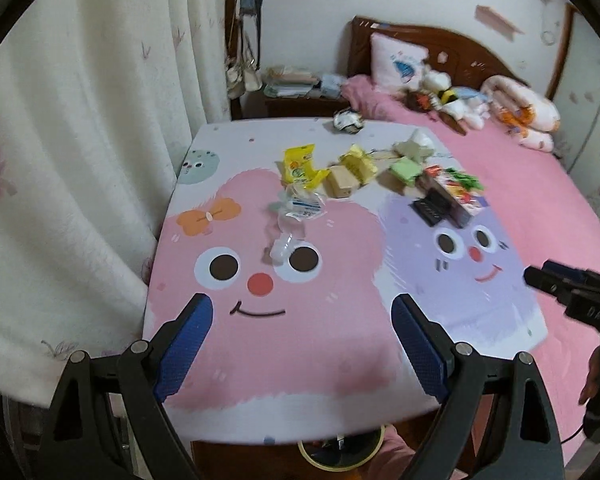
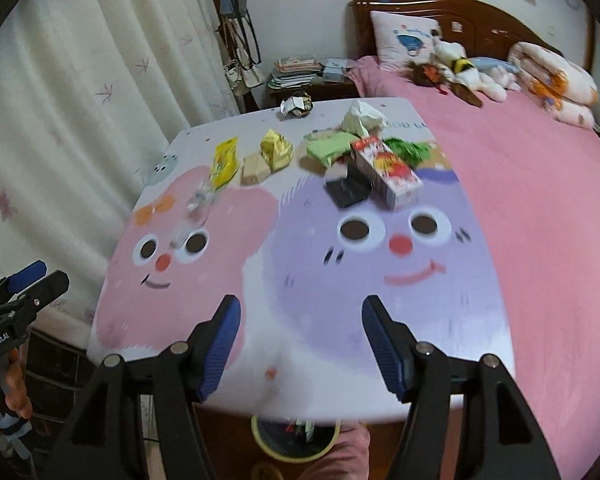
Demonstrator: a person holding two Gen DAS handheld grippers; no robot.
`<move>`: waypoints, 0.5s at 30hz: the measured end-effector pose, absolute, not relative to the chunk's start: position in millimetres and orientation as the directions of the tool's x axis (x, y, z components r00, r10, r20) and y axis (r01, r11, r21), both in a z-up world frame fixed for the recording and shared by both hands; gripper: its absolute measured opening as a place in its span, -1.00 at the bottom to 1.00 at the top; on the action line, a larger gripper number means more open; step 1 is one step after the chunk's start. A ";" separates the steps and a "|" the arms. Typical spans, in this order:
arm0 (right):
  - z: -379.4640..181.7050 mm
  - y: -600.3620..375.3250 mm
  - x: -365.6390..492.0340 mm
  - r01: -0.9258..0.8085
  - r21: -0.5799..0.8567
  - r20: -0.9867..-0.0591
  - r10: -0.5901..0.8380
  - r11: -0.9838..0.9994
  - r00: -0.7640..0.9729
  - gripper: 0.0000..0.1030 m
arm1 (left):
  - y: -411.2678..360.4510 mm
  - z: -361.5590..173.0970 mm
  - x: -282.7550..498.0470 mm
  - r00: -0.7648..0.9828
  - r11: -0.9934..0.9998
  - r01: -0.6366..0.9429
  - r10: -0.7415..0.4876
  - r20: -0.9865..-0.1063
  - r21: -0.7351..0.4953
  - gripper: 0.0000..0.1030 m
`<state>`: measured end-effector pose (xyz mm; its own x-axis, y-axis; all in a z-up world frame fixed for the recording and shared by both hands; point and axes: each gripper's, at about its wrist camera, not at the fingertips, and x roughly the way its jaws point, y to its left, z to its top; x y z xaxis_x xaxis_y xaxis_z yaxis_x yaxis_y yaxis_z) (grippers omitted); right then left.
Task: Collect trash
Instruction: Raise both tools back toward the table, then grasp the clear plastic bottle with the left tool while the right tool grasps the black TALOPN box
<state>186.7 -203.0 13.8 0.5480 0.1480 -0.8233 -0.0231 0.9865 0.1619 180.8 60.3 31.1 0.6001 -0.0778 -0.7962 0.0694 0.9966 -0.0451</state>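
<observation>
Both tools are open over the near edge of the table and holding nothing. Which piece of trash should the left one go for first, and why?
Probably ease the left tool forward to the clear plastic wrapper on the pink face. It looks like the nearest piece, lies apart from the pile, and sits almost in line with the open jaws. The right tool lines up better with the red box.

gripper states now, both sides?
Left gripper: jaws open, holding nothing.
Right gripper: jaws open, holding nothing.
</observation>
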 end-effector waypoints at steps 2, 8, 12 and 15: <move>8.6 -214.8 214.4 -0.047 0.166 -0.831 0.165 0.985 0.531 0.26 | 52.6 22.2 206.2 0.570 0.998 0.043 -0.062 -0.819 -0.045 0.74; -15.7 -243.3 301.2 -0.123 0.158 -0.862 0.197 0.980 0.468 0.28 | 35.8 -9.1 275.5 0.511 0.999 -0.030 -0.020 -0.859 -0.042 0.74; -36.6 -247.2 344.6 -0.168 0.167 -0.872 0.225 0.971 0.434 0.28 | 33.5 -32.5 303.2 0.476 0.997 -0.067 -0.007 -0.879 -0.044 0.74; -54.1 -243.6 367.7 -0.193 0.156 -0.887 0.223 0.969 0.403 0.28 | 37.1 -47.8 316.3 0.450 0.995 -0.094 0.008 -0.893 -0.039 0.74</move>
